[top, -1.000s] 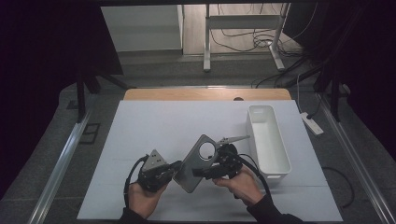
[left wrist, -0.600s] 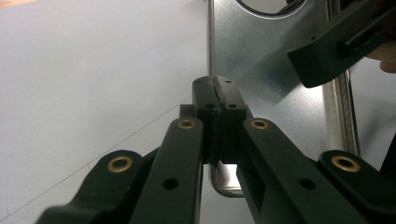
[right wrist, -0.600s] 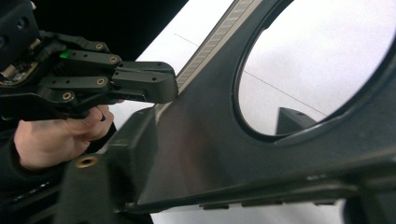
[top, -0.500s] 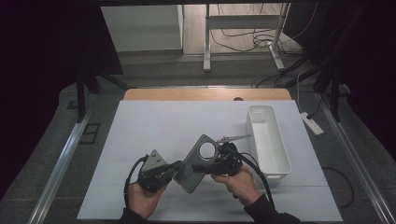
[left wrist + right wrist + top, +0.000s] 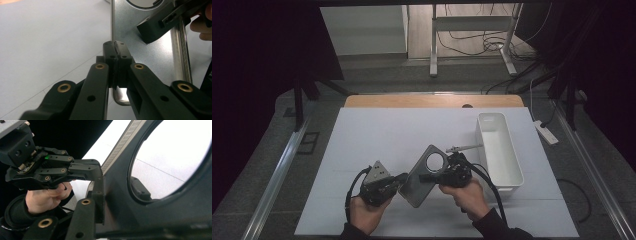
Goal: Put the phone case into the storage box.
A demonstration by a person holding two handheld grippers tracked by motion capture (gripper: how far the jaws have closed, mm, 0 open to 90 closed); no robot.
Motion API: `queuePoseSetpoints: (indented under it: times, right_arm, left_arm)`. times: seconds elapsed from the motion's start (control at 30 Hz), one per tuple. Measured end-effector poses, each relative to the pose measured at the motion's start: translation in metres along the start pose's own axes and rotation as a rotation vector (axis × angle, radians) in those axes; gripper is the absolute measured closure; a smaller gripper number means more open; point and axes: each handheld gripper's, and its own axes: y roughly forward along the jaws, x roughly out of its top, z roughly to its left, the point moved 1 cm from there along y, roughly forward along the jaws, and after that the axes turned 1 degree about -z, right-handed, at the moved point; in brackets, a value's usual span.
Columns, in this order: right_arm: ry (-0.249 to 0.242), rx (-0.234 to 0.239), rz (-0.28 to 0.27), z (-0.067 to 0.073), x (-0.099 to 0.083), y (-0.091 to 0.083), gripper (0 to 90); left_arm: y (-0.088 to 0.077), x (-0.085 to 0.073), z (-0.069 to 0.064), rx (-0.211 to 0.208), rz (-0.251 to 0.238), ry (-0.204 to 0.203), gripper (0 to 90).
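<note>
Change since earlier frame: right hand-held gripper (image 5: 428, 177) having just been closing its jaws onto the metal plate (image 5: 422, 172), the plate now sitting between them; both hands otherwise staying put.
Left hand-held gripper (image 5: 398, 183): pinching the thin lower edge of the plate, pads pressed tight together on it, as seen in the left gripper view (image 5: 114, 53).
Right hand-held gripper, grip: clamping the plate just beside its round hole (image 5: 172, 157), one pad (image 5: 98, 195) lying flat against the face, the other behind the sheet.
Plate position: being held tilted between the two hand-held grippers, above the white tabletop (image 5: 377, 135), leaning up and away from the left one.
White bin (image 5: 502, 155): standing just beyond the right hand-held gripper, apart from the plate.
Handling: looking stiff, thin and smooth, probably light but slippery on bare metal; edges likely sharp.
Where to hold: gripping the flat margin near an edge or beside the hole, pads square to the face, avoiding twisting between the two holds.
</note>
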Motion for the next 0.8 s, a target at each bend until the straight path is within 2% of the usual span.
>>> queuePoseSetpoints:
  times: [0.2,0.57,0.8]
  right_arm:
    - [0.032,0.032,-0.015,-0.0018,-0.0004,0.0001,75.6]
    - [0.084,0.050,-0.026,-0.0047,-0.0009,-0.0009,80.9]
    - [0.114,0.070,-0.040,-0.0053,-0.0008,-0.0022,85.7]
  left_arm:
    - [-0.0005,-0.0006,0.0004,-0.003,-0.006,-0.001,89.0]
    - [0.0002,-0.0012,0.0000,-0.014,-0.004,0.007,88.0]
    - [0.0001,-0.0017,0.0009,-0.034,-0.012,0.001,85.2]
